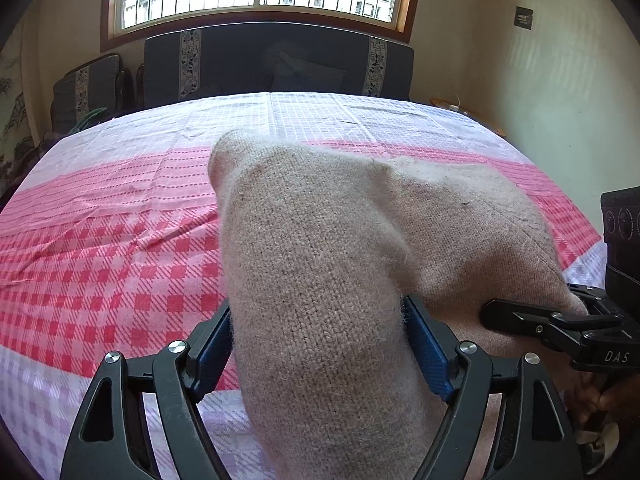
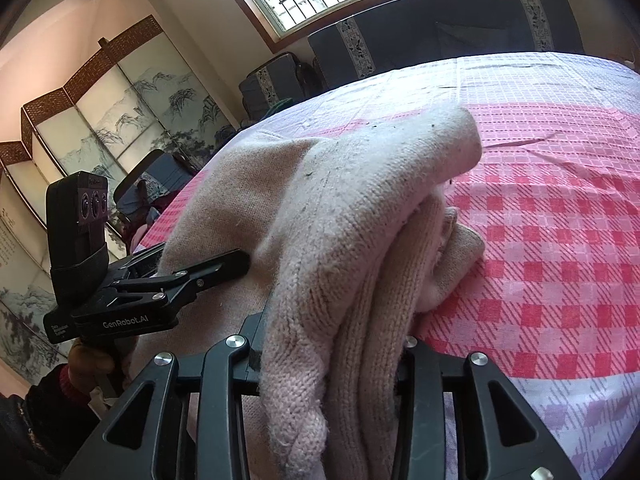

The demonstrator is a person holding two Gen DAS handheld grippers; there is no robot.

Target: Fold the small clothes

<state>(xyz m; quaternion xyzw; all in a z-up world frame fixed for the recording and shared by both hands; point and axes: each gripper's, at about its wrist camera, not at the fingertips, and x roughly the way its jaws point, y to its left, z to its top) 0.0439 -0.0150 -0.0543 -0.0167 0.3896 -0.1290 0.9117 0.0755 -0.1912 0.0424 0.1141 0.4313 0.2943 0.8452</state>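
We've got the pink knit garment (image 1: pixel 320 248) lifted over the checked bedsheet (image 1: pixel 100 248), and both tools are on it. Our left gripper (image 1: pixel 318 344) pinches a thick bunch between its blue pads (image 1: pixel 426 350); our right gripper (image 2: pixel 332 364) clamps a folded edge just beside it. The garment's long axis runs away from us toward the sheet's far side, free end (image 2: pixel 460 136) drooping there, so we'd judge the next lay-down goes forward, both grippers equally near.

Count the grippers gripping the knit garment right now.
2. The left gripper grips the pale knit garment at its near edge; the right gripper grips a bunched part further right. Both sets of jaws close on fabric.
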